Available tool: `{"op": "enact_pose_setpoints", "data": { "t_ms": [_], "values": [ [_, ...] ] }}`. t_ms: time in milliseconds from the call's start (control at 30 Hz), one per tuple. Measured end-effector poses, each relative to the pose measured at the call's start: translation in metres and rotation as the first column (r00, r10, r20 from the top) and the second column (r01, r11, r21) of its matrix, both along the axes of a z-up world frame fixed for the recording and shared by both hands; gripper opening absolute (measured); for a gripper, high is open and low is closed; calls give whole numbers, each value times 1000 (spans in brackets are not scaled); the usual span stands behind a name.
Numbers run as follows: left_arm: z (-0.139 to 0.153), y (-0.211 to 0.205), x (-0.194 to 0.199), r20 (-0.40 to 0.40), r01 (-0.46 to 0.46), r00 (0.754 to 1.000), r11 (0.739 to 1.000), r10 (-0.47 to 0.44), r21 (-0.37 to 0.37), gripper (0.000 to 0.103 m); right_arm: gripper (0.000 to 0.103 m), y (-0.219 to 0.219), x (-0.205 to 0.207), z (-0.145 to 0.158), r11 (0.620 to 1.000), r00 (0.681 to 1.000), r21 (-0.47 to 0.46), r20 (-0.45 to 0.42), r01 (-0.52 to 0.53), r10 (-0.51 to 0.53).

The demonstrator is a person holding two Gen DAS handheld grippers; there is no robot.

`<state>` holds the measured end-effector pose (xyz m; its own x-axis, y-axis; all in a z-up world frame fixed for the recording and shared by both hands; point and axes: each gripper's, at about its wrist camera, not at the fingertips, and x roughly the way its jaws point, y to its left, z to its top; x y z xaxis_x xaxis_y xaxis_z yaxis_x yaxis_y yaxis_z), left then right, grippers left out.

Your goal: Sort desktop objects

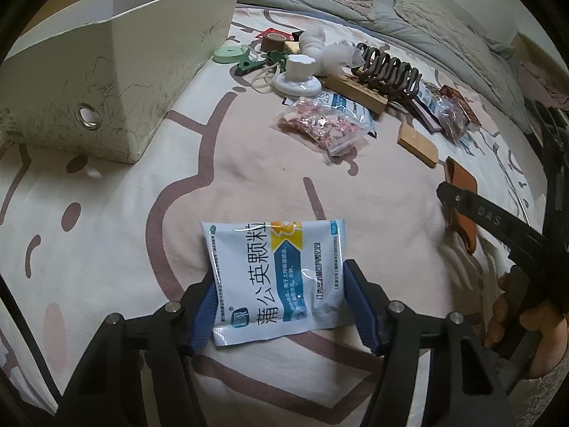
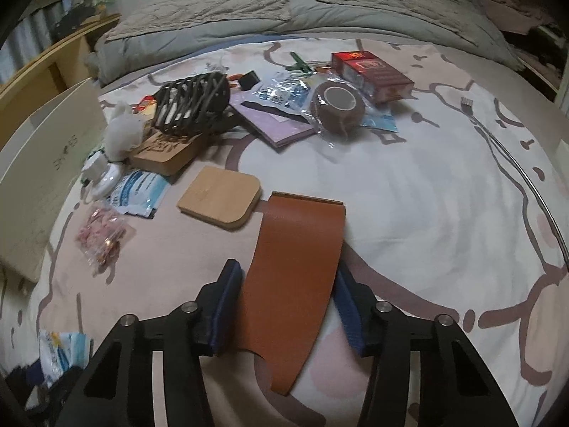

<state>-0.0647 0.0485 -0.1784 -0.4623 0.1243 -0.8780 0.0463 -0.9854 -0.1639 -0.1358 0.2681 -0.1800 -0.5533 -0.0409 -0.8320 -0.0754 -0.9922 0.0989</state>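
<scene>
Inspection, both hands. My left gripper point(image 1: 279, 306) straddles a white-and-blue medicine sachet point(image 1: 275, 277) that lies flat on the bed sheet point(image 1: 249, 163) at 6 o'clock in the left wrist view. The blue fingers point(image 1: 206, 311) sit against both long edges of the sachet; the foil bows slightly between them, so I judge it clamped. My right gripper point(image 2: 288, 306) straddles a brown leather sleeve point(image 2: 295, 267), also at 6 o'clock in its own view. The right-hand pad touches the sleeve's edge; the left-hand pad stands just beside it with a sliver of gap. I record these fingers as apart, not yet gripping.

Handling, as judgement:
- Sachet: light, soft, granule-filled, glossy foil. Likely slippery and prone to buckling. Hold across the middle of its width, not at the sealed ends.
- Leather sleeve: light, flexible, flat, and lying on soft bedding. It may fold or slide if pinched from the edges. Best taken across its narrow width near the closer end, with the fingers pressed a little into the sheet.

Destination is presumably the white open box point(image 1: 117, 71) at 10 o'clock in the left view. The remaining clutter, including a wooden block point(image 2: 220, 197) and a bag of pink pieces point(image 1: 322, 124), sits at 12 to 1 o'clock, well apart from both grippers.
</scene>
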Motion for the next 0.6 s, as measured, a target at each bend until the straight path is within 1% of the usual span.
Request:
{"op": "enact_pose_setpoints", "data": {
  "t_ms": [100,200,500,600],
  "values": [
    [1,0,0,0,0,1000,1000,0,5,63,51,-1,5,1,998,998,-7,1,-56,56],
    [1,0,0,-2,1,1000,1000,-1,7,62,49,-4,13,2,996,996,-6,4,-91,91],
    [2,1,0,-9,10,1000,1000,-10,-4,61,45,-9,34,6,989,989,-14,5,-146,147],
    [3,2,0,-12,13,1000,1000,-13,-6,60,45,-15,42,8,982,982,-21,-4,-187,187]
  ]
}}
